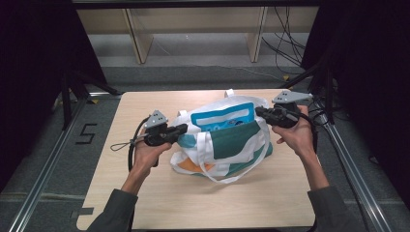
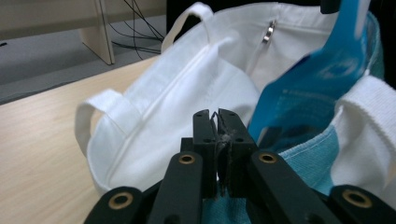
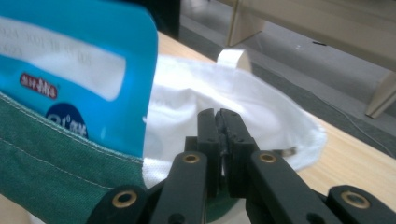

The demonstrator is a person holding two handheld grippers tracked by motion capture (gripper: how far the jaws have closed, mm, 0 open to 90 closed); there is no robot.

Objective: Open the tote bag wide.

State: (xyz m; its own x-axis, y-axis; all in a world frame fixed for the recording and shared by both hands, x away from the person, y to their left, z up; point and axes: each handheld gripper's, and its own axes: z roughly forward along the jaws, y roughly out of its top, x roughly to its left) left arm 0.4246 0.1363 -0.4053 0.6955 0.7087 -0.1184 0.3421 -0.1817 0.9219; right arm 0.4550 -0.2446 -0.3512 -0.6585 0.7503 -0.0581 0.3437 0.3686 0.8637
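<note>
A: From the high view, what's going on?

B: A cloth bag (image 1: 220,140) is lying near the middle of the wooden surface (image 1: 193,203), and the person is working at its two ends. The left claw (image 1: 181,128) is meeting the bag's left edge, and the right claw (image 1: 259,112) is meeting its upper right corner. A blue pouch (image 1: 222,117) is sticking up out of the bag's mouth between them.

A: And the left gripper view?

B: The left claw (image 2: 218,116) is pressing its jaws together, with a sliver of fabric pinched between them at the bag's (image 2: 177,88) rim. The blue pouch (image 2: 317,88) is sitting just right of the jaws, inside the bag, and a white handle (image 2: 107,105) is looping out to the left.

A: The right gripper view?

B: The right claw (image 3: 218,116) is also closing fully, seemingly on the white lining of the bag (image 3: 261,102), though the bite is thin. The blue pouch (image 3: 79,70) is rising behind a green panel (image 3: 60,163) of the bag.

A: So how should this step go?

B: I'm guessing the person is spreading the mouth open. Both grips look shallow, so pulling apart evenly and gently, keeping the rim taut without jerking, should be keeping the fabric from slipping and the pouch from tipping out.
</note>
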